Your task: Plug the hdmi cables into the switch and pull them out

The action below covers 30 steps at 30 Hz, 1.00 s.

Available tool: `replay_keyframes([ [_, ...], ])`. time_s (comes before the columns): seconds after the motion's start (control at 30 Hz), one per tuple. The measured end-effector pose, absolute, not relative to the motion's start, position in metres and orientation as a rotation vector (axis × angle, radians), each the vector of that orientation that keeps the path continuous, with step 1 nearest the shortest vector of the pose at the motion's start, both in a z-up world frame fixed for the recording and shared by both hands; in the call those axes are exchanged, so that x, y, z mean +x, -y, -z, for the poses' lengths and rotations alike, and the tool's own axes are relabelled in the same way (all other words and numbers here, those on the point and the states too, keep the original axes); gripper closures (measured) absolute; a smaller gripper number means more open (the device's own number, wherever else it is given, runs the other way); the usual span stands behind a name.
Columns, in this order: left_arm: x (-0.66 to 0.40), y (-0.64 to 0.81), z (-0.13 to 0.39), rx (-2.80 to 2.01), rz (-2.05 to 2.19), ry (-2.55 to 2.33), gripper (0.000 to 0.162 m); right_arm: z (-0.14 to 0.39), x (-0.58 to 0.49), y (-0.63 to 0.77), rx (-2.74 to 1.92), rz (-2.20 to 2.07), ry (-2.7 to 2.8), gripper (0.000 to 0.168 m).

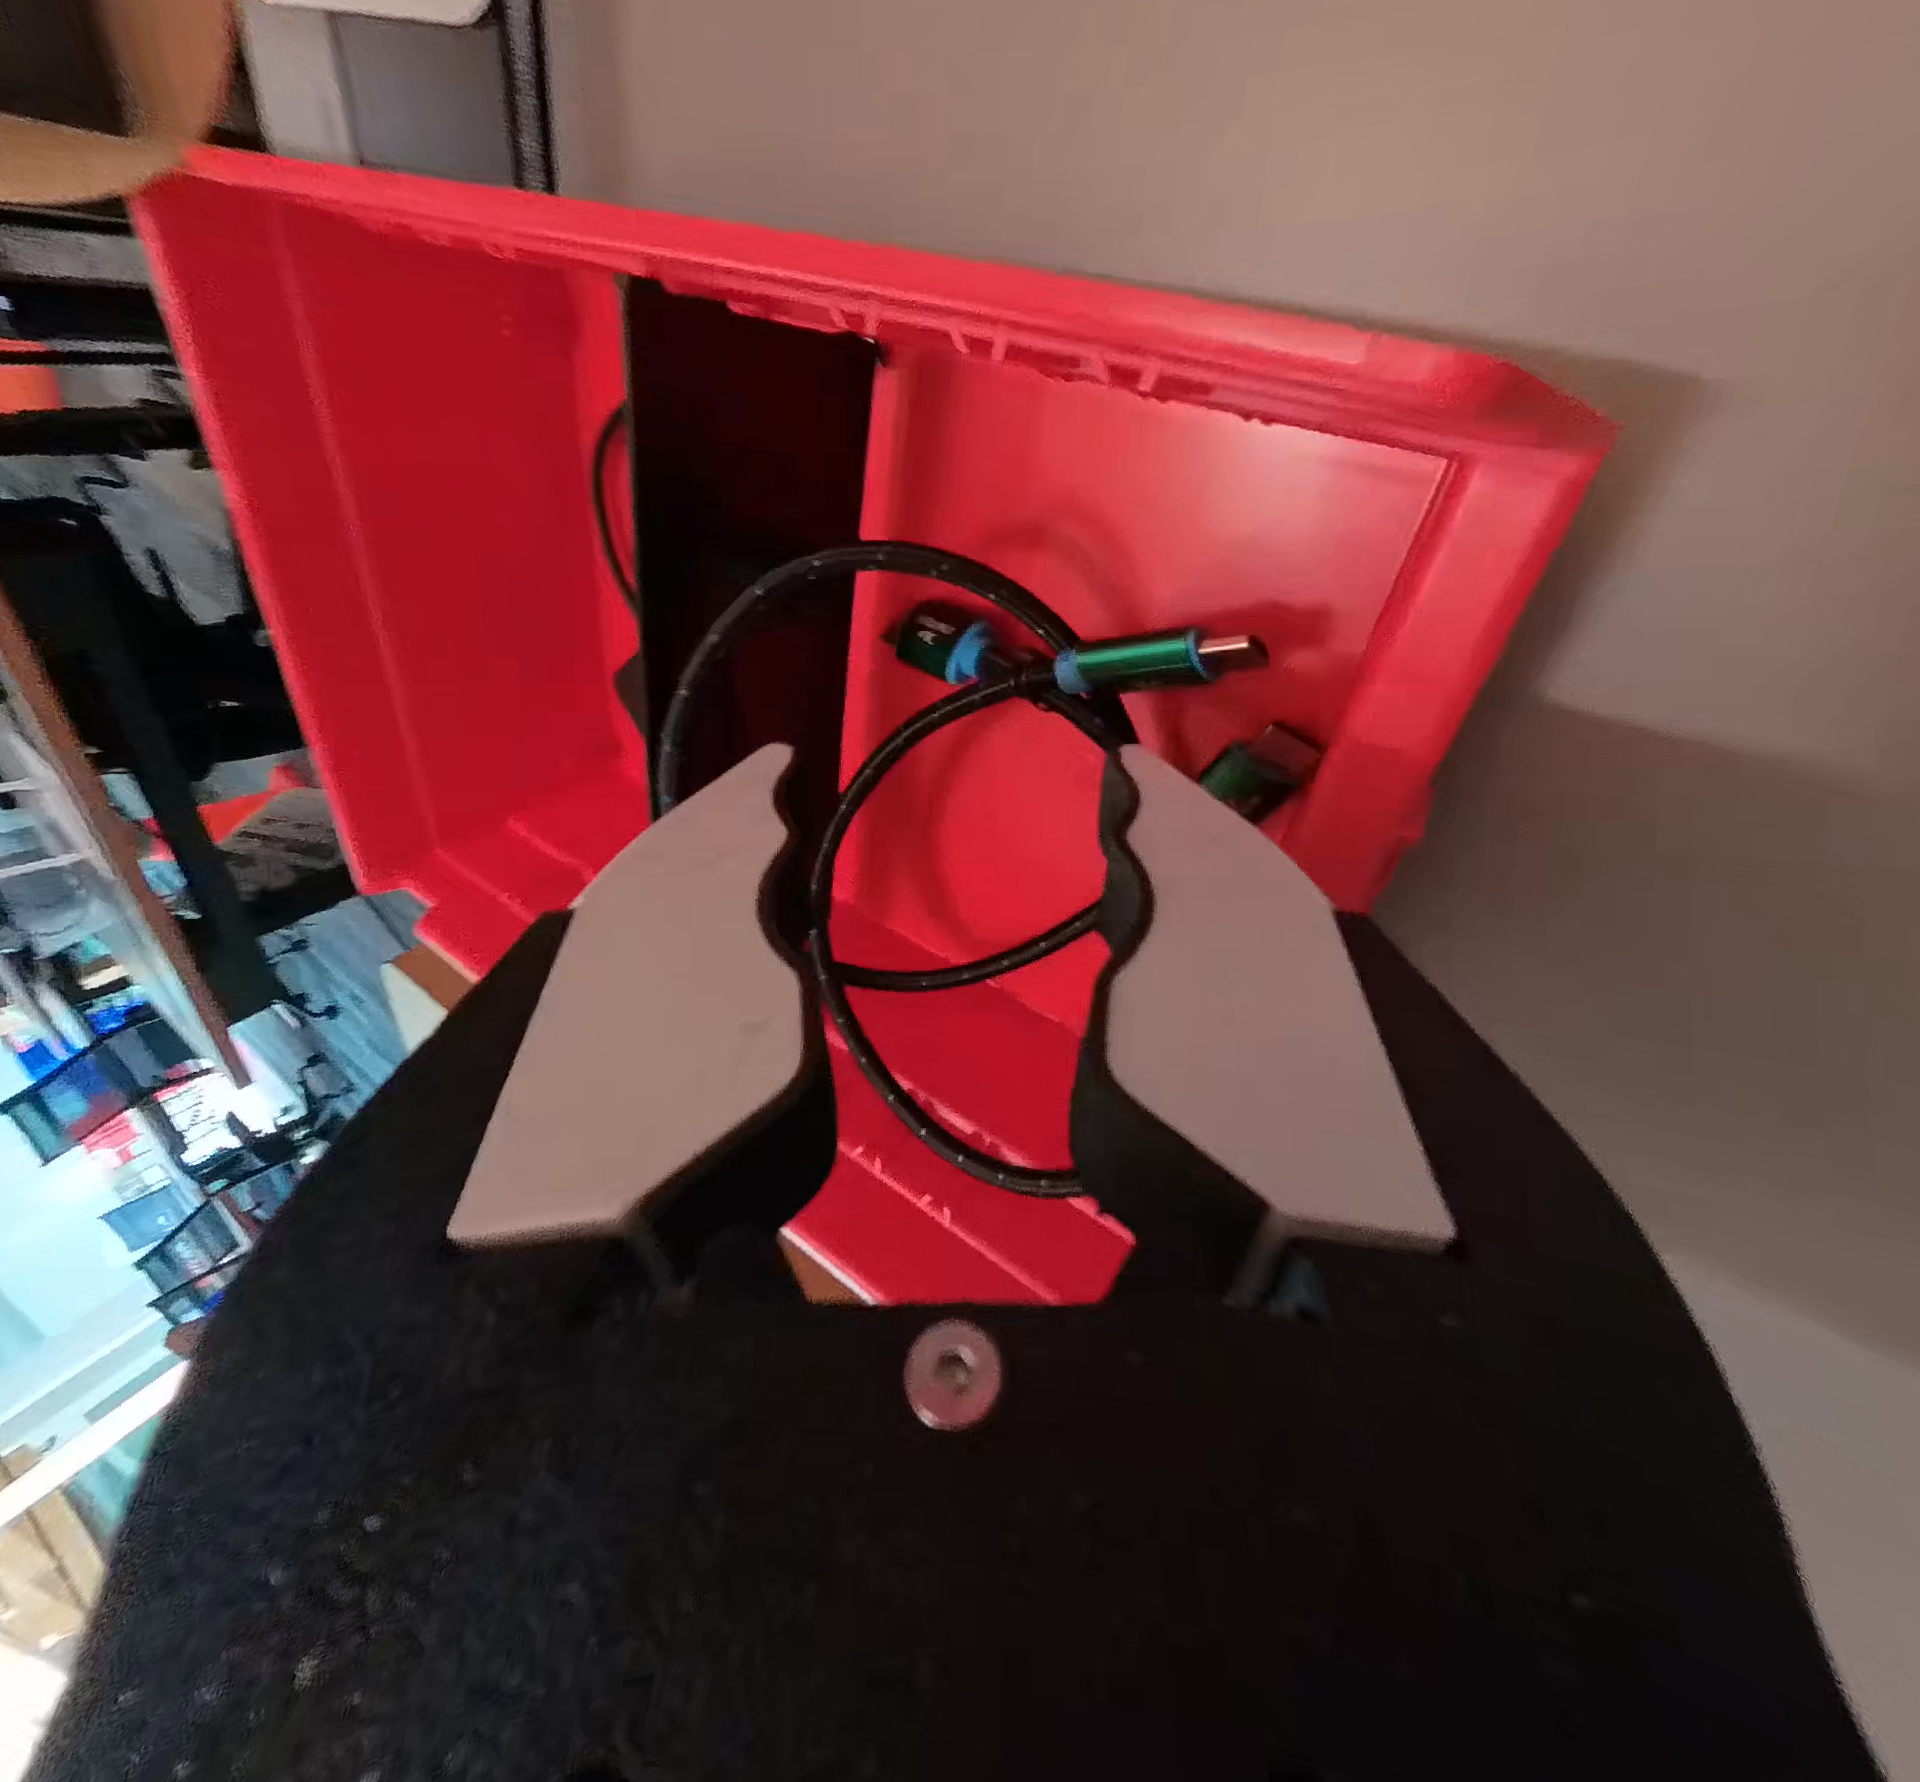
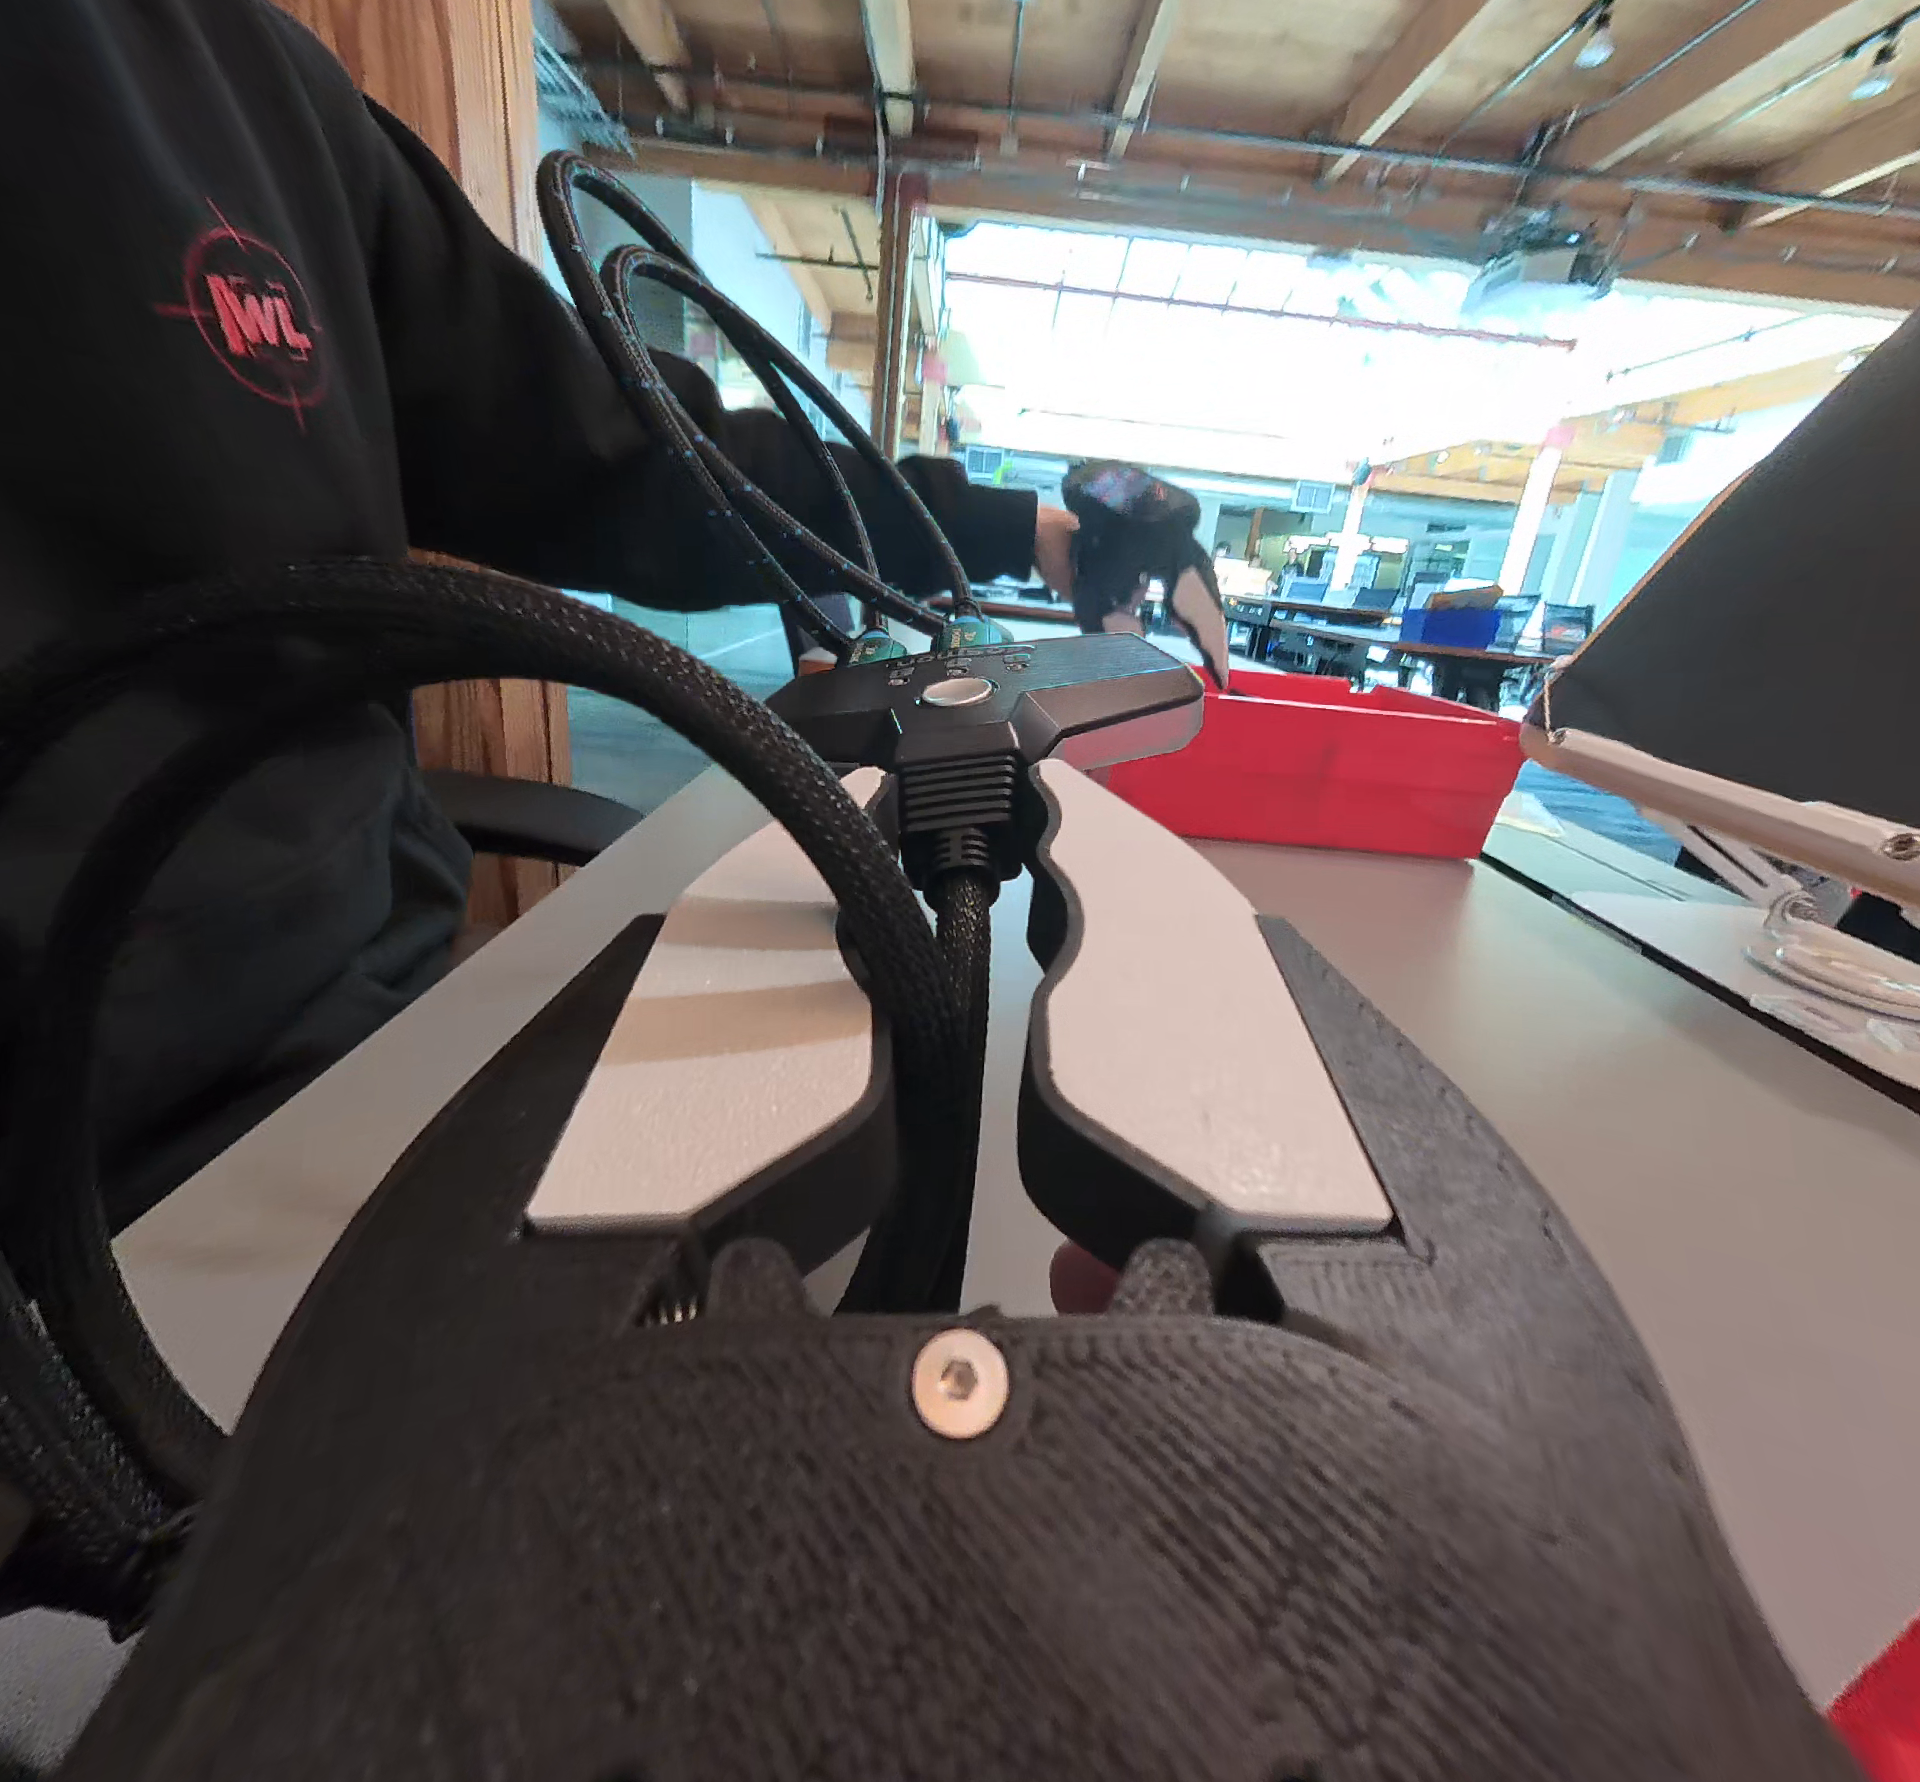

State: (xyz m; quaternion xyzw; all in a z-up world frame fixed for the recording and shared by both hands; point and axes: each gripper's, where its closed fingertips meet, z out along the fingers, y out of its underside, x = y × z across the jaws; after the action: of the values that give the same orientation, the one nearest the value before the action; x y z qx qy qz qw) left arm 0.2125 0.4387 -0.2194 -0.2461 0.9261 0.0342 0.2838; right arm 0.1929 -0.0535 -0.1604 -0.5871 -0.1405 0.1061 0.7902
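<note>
In the right wrist view, my right gripper is shut on the ribbed neck of the black HDMI switch and holds it above the grey table. Two braided cables with green plugs sit in its far side. The switch's own thick cable loops back to the left. In the left wrist view, my left gripper is open and empty over a red bin. The bin holds a looped black HDMI cable with green plugs. The left gripper also shows far off in the right wrist view.
A black divider stands inside the bin. The bin sits on the grey table beyond the switch. A black panel on a white stand is at the right. A person's black sleeve and a wooden post are at the left.
</note>
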Motion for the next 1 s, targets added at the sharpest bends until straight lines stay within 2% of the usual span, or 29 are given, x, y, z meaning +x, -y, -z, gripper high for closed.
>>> replay_keyframes([
  [0.03, 0.212, -0.44, 0.224, -0.677, -0.092, -2.501, 0.105, 0.16, 0.193, 0.054, -1.26, -0.227, 0.301, 0.146],
  [0.2, 0.209, -0.437, 0.24, -0.748, -0.044, -2.612, 0.105, 0.161, 0.191, 0.052, -1.275, -0.233, 0.312, 0.146],
  [0.5, 0.212, -0.45, 0.253, -0.589, -0.295, -2.757, 0.104, 0.162, 0.189, 0.052, -1.281, -0.25, 0.33, 0.146],
  [0.63, 0.207, -0.453, 0.264, -0.834, -0.361, -2.81, 0.1, 0.162, 0.189, 0.052, -1.281, -0.246, 0.331, 0.146],
  [0.73, 0.203, -0.45, 0.268, -1.08, -0.295, -2.775, 0.106, 0.162, 0.189, 0.052, -1.279, -0.245, 0.334, 0.146],
  [0.8, 0.204, -0.453, 0.274, -1.098, -0.305, -2.736, 0.117, 0.162, 0.189, 0.052, -1.282, -0.251, 0.333, 0.146],
  [0.87, 0.202, -0.456, 0.283, -1.094, -0.331, -2.725, 0.12, 0.163, 0.189, 0.052, -1.285, -0.261, 0.336, 0.146],
  [0.97, 0.199, -0.453, 0.29, -1.191, -0.291, -2.714, 0.14, 0.163, 0.188, 0.052, -1.288, -0.262, 0.342, 0.146],
  [1.0, 0.199, -0.453, 0.29, -1.224, -0.268, -2.697, 0.142, 0.163, 0.188, 0.052, -1.288, -0.26, 0.342, 0.146],
])
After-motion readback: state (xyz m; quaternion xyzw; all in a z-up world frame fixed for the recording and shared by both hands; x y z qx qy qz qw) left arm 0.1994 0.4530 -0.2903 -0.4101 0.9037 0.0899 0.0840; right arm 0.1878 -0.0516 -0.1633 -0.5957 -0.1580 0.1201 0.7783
